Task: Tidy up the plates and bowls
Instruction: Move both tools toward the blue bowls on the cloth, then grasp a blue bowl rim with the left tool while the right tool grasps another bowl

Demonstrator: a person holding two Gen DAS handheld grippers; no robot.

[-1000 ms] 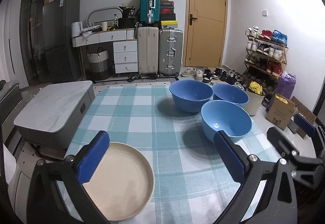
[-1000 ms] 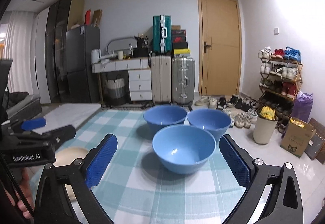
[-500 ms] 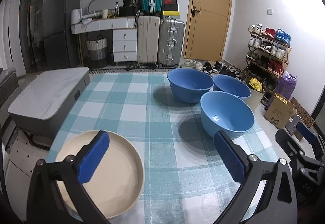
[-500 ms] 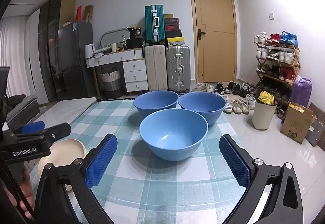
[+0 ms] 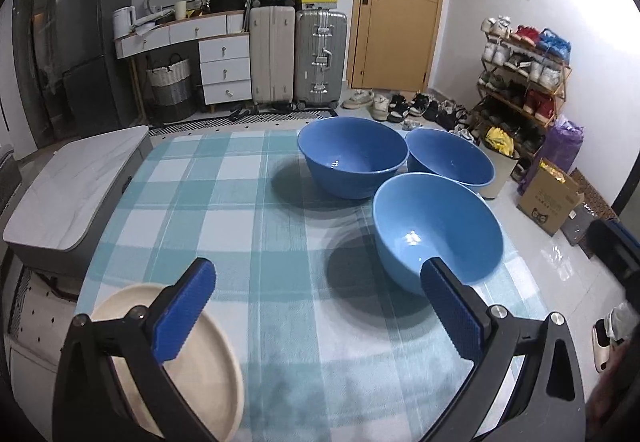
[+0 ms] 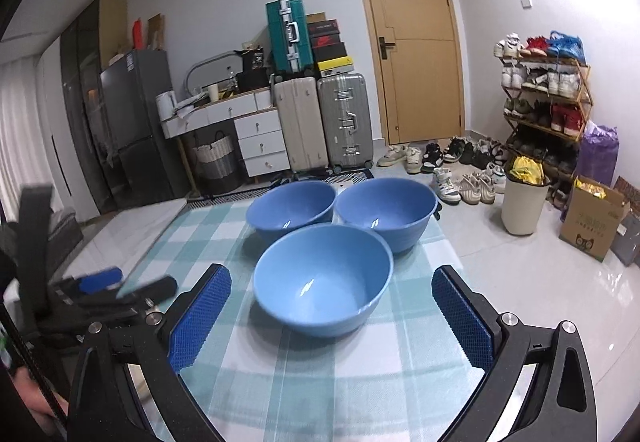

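Three blue bowls stand on a checked tablecloth: a near one [image 5: 436, 230] [image 6: 322, 278] and two behind it, a left one [image 5: 352, 155] [image 6: 292, 203] and a right one [image 5: 450, 161] [image 6: 386, 209]. A cream plate [image 5: 200, 366] lies at the table's near left corner, under my left gripper's left finger. My left gripper [image 5: 318, 312] is open and empty above the table's near edge. My right gripper [image 6: 330, 316] is open and empty, with the near bowl just beyond its fingertips. The left gripper also shows at the left of the right wrist view [image 6: 116, 288].
A grey side table [image 5: 72, 193] stands to the left of the table. Beyond are suitcases [image 5: 298, 53], a drawer unit [image 5: 224, 69], a door [image 5: 394, 1], a shoe rack [image 5: 520, 73], a bin [image 6: 524, 205] and a cardboard box [image 5: 548, 201] on the floor at right.
Both grippers have moved forward and lower toward the table. The near bowl now looms larger between the right gripper's fingers. Bowls and plate have not moved.
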